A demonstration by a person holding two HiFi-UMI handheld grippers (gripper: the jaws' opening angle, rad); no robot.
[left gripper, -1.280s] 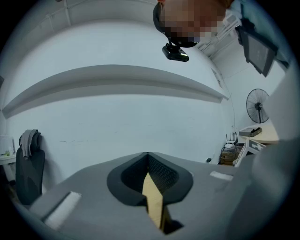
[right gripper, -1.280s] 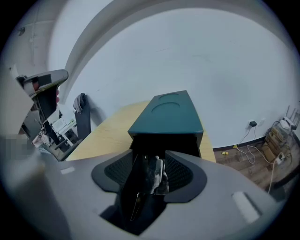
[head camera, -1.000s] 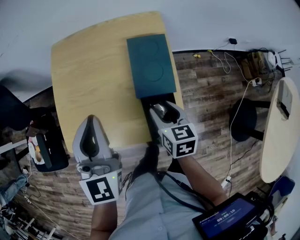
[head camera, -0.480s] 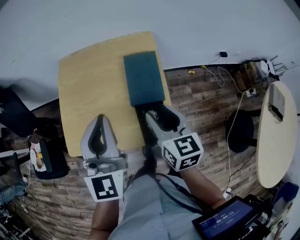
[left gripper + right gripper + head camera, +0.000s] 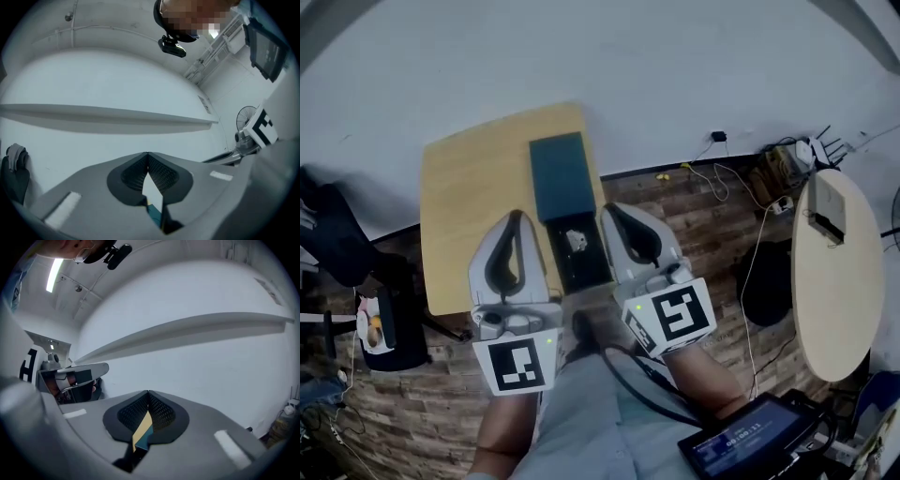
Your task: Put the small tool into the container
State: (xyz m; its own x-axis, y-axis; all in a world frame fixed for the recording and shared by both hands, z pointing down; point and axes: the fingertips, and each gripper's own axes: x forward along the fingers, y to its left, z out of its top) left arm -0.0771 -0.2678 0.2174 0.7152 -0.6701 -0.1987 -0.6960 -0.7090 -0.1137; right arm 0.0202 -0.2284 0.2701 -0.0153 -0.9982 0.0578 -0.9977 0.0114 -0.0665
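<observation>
Between the two raised grippers lies the open black container (image 5: 591, 270) with the small tool (image 5: 576, 241) inside, a teal lid (image 5: 562, 175) just beyond their tips on the wooden table (image 5: 469, 187); the left gripper (image 5: 517, 217) is closed tip to tip and the right gripper (image 5: 609, 208) is closing fully, both empty.

- Surface (image 5: 473, 202): pale wood-look top, smooth, low satin sheen.
- Container (image 5: 561, 176): teal shell, matt and smooth, plastic-like; its open tray is dull black.
- Small tool (image 5: 575, 241): pale grey with a faint shine; material cannot be told.
- Left claw (image 5: 517, 219): smooth matt grey plastic shell; pads (image 5: 161, 174) dark, finely ribbed, rubber-like.
- Floor (image 5: 712, 234): brown wood-plank pattern, coarse grain.
- Wall (image 5: 675, 75): white, matt, smooth.
</observation>
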